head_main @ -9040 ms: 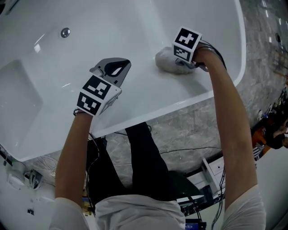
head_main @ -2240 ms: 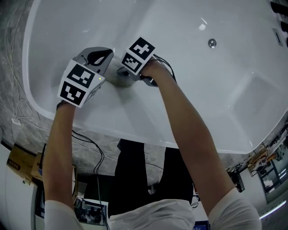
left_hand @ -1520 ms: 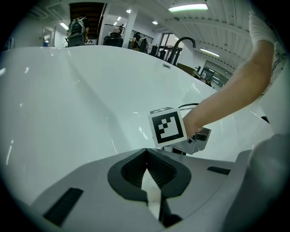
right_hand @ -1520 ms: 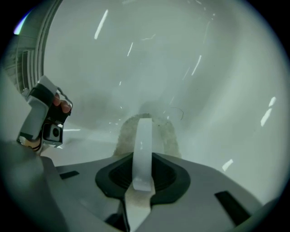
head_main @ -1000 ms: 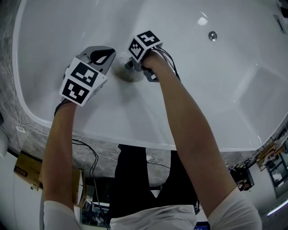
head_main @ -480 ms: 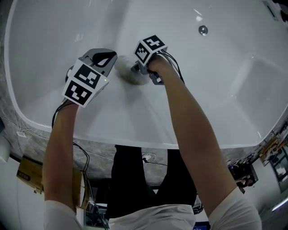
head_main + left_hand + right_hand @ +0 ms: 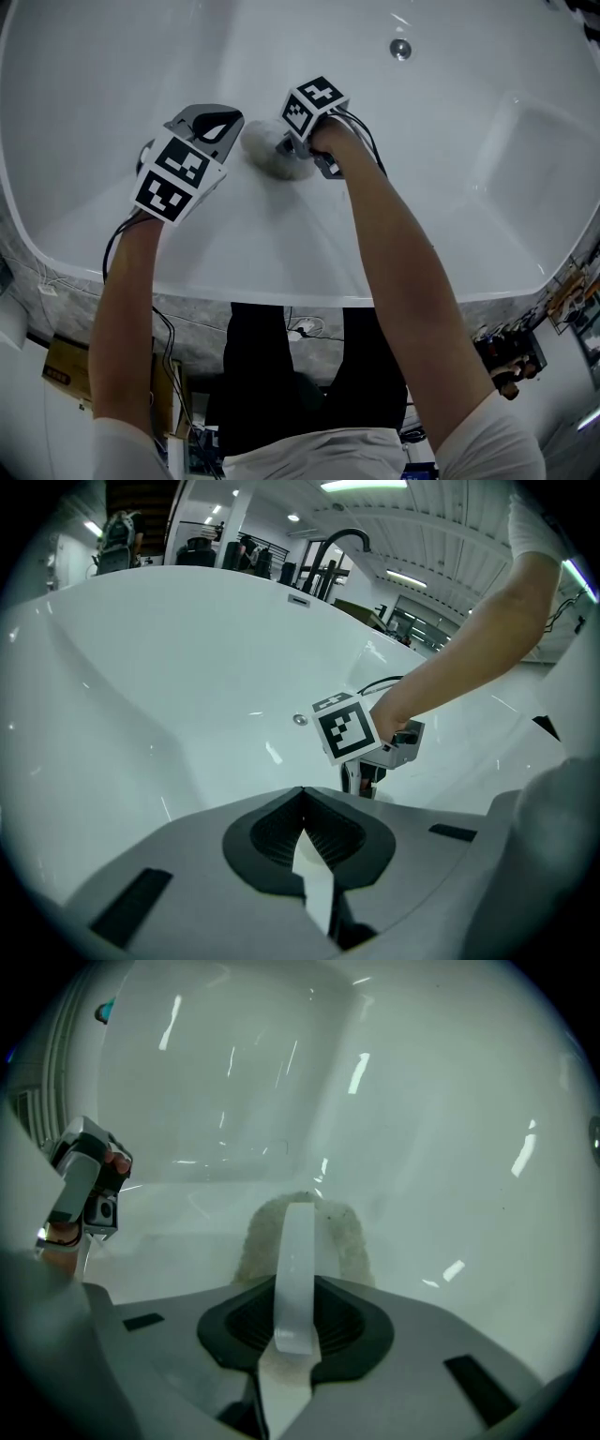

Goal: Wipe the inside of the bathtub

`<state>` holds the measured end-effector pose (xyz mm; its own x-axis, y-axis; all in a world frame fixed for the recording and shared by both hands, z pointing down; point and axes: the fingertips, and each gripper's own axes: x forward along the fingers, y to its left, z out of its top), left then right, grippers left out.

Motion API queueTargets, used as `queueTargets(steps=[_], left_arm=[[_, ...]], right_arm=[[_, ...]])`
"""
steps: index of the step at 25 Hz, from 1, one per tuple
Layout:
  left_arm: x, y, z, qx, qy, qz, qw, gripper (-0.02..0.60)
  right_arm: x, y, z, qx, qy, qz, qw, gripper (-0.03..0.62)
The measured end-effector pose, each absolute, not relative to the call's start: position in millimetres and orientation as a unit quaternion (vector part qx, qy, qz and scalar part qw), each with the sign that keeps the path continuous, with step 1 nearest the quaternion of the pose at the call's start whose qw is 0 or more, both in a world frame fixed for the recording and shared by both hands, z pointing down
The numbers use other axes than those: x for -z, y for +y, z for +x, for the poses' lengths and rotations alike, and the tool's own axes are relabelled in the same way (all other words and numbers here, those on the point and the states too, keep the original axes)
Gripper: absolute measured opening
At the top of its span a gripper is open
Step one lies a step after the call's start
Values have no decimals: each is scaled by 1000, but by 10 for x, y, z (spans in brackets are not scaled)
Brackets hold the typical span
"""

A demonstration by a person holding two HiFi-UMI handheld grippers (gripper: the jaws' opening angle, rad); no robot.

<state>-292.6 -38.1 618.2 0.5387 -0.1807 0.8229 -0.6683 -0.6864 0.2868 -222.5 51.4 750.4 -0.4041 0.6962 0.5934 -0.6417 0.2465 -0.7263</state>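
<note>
White bathtub, cloth lay against its inner wall, right gripper jaws were clamped on cloth, left gripper jaws were together, empty, just beside cloth.

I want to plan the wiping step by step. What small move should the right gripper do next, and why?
Probably slide the cloth sideways along the bathtub wall, with pressure: the right gripper is shut on it and it lies against the white surface.

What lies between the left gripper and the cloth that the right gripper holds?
Nothing: between the left gripper and the cloth only bare bathtub surface shows, in the head view and right gripper view.
</note>
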Motion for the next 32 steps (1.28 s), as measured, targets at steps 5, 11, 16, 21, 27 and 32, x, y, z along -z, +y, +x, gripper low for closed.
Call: queueTargets(steps=[5,11,16,21,27,32], left_arm=[[-6205,-361,-2595,-406,-249,826,299,6],[-6213,-295,-2311,-411,-240,828,297,6],[-6178,-251,-2047,-411,-234,831,293,6],[-6155,-224,-1698,-412,-223,834,290,6],[-6120,-252,-1218,-413,-212,839,285,6],[-6115,-186,-903,-416,-199,842,281,6]], right_arm=[[-7541,508,-1858,-614,-568,-15,547,94],[-7552,521,-1464,-611,-565,-6,554,94],[-7529,545,-1116,-613,-561,3,556,94],[-7500,569,-750,-615,-560,11,555,94],[-7480,568,-262,-617,-559,19,554,94],[-7463,603,44,-617,-558,25,555,94]])
